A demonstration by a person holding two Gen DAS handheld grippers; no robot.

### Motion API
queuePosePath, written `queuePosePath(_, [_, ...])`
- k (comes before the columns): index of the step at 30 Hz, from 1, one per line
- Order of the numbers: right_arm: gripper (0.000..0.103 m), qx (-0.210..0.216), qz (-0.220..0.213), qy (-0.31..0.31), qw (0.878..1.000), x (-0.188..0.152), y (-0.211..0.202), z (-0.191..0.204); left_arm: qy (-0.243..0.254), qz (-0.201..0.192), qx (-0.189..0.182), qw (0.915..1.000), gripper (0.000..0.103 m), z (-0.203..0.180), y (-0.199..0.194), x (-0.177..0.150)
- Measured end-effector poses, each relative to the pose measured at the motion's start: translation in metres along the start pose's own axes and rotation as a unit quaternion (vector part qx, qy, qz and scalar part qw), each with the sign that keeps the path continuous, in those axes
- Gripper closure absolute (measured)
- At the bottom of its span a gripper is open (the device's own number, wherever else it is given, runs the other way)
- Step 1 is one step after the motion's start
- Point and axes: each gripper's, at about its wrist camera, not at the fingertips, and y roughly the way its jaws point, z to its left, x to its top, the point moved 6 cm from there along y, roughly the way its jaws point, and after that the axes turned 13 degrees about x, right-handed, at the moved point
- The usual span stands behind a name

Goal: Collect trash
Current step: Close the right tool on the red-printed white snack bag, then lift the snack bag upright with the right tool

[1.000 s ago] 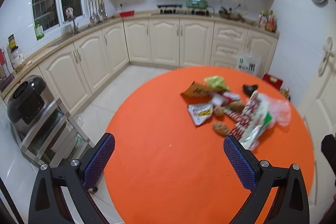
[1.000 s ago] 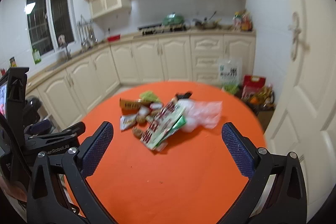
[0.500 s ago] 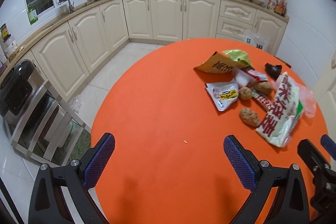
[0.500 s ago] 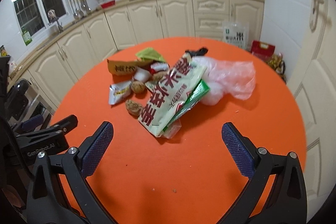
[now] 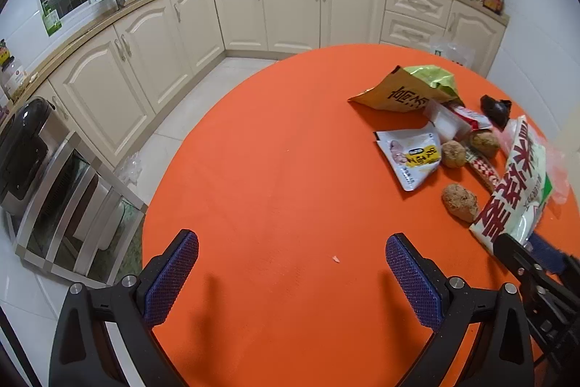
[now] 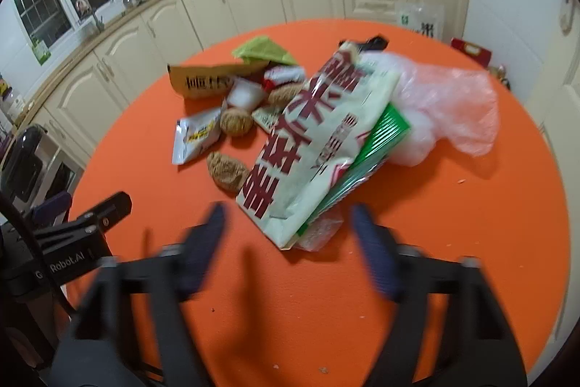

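The right claw [image 6: 288, 234], jaws closing on nothing yet, hangs at lower centre just short of the big white red-lettered plastic bag [image 6: 315, 140], the left claw [image 5: 291, 272] gapes over bare round orange table [image 5: 275, 147], so all the litter remains uncollected.

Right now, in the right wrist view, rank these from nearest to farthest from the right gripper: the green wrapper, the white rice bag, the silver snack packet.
1. White rice bag: its bottom corner lies just ahead of the right gripper.
2. Silver snack packet: left of the pile, mid table.
3. Green wrapper: far side of the pile.
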Motion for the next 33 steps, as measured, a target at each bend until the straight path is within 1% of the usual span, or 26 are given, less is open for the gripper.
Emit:
queuePosePath(1, [0.062,-0.008,-0.005,-0.011,1.0,0.0,-0.001,0.001,0.001,0.001,0.0,1.0,0.001,-0.002,0.004,0.002])
queuePosePath(2, [0.065,-0.005,-0.01,-0.016,1.0,0.0,-0.002,0.003,0.001,0.002,0.001,1.0,0.001,-0.003,0.007,0.004])
queuePosePath(5, [0.073,0.02,-0.024,-0.014,0.999,-0.001,-0.009,0.005,0.0,0.005,0.002,1.0,0.001,-0.006,0.013,0.006])
queuePosePath(9, [0.078,0.025,-0.044,-0.026,0.998,0.0,-0.021,0.007,0.0,0.006,-0.005,1.0,0.001,-0.009,0.011,-0.004])
queuePosePath(17, [0.083,0.043,-0.056,-0.02,0.997,-0.002,-0.041,0.002,0.012,0.003,-0.013,0.9998,0.001,-0.02,0.003,-0.018])
queuePosePath(20, [0.085,0.06,-0.05,-0.029,0.997,-0.006,-0.05,0.003,0.016,0.004,-0.016,0.9997,0.001,-0.026,0.001,-0.02])
queuePosePath(22, [0.084,0.066,-0.035,-0.034,0.997,-0.009,-0.048,0.002,0.02,0.003,-0.018,0.9996,0.001,-0.028,-0.001,-0.021])
queuePosePath(24, [0.074,0.055,-0.02,-0.02,0.998,-0.01,-0.04,-0.003,0.022,0.004,-0.018,0.9996,0.001,-0.029,-0.001,-0.022])
queuePosePath(25, [0.07,0.053,-0.011,-0.011,0.998,-0.01,-0.035,-0.004,0.022,0.005,-0.018,0.9996,0.001,-0.029,-0.001,-0.022])
queuePosePath(26, [0.061,0.054,-0.002,0.001,0.999,-0.01,-0.028,-0.006,0.022,0.006,-0.018,0.9996,0.001,-0.028,-0.001,-0.023])
queuePosePath(27, [0.046,0.058,0.002,0.011,0.998,-0.011,-0.024,-0.006,0.021,0.007,-0.018,0.9996,0.001,-0.027,0.0,-0.024])
queuePosePath(29, [0.026,0.054,0.001,0.022,0.998,-0.005,-0.012,-0.006,0.02,0.008,-0.018,0.9996,0.001,-0.025,0.001,-0.022])
queuePosePath(30, [0.024,0.045,-0.005,0.015,0.999,-0.002,-0.01,-0.004,0.019,0.01,-0.016,0.9996,0.001,-0.022,0.002,-0.022])
queuePosePath(32, [0.021,0.035,-0.004,0.008,0.999,0.001,-0.002,-0.001,0.014,0.013,-0.013,0.9997,0.001,-0.019,0.004,-0.02])
queuePosePath(33, [0.029,0.026,-0.015,-0.001,1.0,0.003,-0.002,0.0,0.011,0.014,-0.013,0.9997,0.001,-0.016,0.005,-0.019])
